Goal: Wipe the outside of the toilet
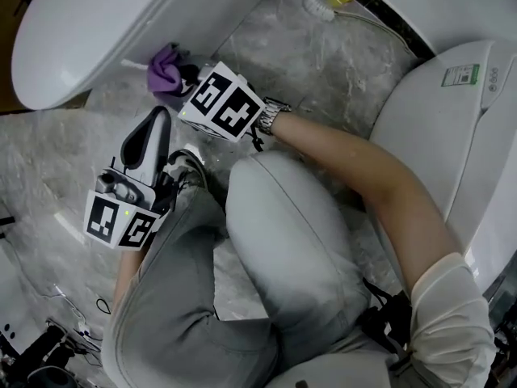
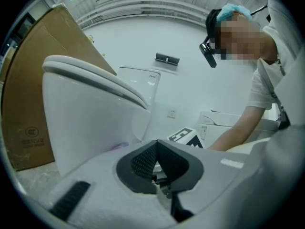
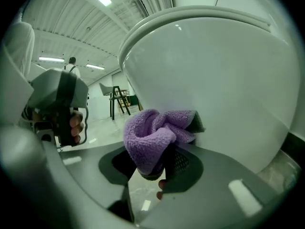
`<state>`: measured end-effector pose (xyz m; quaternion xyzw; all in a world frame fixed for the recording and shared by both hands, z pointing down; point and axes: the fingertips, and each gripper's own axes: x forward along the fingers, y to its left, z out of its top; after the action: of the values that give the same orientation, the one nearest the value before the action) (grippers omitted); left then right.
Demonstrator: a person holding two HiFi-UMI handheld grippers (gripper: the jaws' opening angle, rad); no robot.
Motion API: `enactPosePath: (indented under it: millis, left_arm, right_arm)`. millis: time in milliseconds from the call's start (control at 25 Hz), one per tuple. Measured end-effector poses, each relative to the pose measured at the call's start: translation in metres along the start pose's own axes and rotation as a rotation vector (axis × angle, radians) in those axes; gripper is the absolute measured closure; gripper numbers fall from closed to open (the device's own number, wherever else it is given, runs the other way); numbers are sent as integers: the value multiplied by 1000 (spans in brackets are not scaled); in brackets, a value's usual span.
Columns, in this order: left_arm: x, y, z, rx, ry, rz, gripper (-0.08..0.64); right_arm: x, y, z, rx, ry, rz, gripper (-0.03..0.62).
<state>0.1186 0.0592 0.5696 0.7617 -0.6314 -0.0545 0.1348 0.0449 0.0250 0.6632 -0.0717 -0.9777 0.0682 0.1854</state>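
Right gripper [image 3: 161,162] presses a purple cloth [image 3: 152,135] to the outside of the toilet [image 1: 105,23]; left gripper [image 2: 156,149] carries nothing.

The right gripper's jaws are clamped on the bunched cloth, which bulges above them and touches the white outer wall of the bowl, under the rim. The left gripper's jaws are brought together at the tips with nothing between them. In the head view it is held low beside the person's bent knee [image 1: 283,217], clear of the bowl. A second toilet [image 1: 452,111] stands at the right on the marbled floor [image 1: 323,63], and a cardboard box [image 2: 33,104] stands behind the first one.
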Motion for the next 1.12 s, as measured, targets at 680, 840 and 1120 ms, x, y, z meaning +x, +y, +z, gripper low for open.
enactPosePath:
  millis: [680, 840, 1120]
  left_arm:
    - [93, -14, -14, -5, -10, -154, 554]
    - [119, -12, -28, -15, 20, -212, 554]
    - [146, -2, -29, -33, 10, -264, 555]
  right_arm:
    - [-117, -243, -120, 240, 119, -577, 454]
    - [-121, -293, -129, 294, 126, -672, 454]
    - [-102, -358, -136, 292, 180, -782, 456]
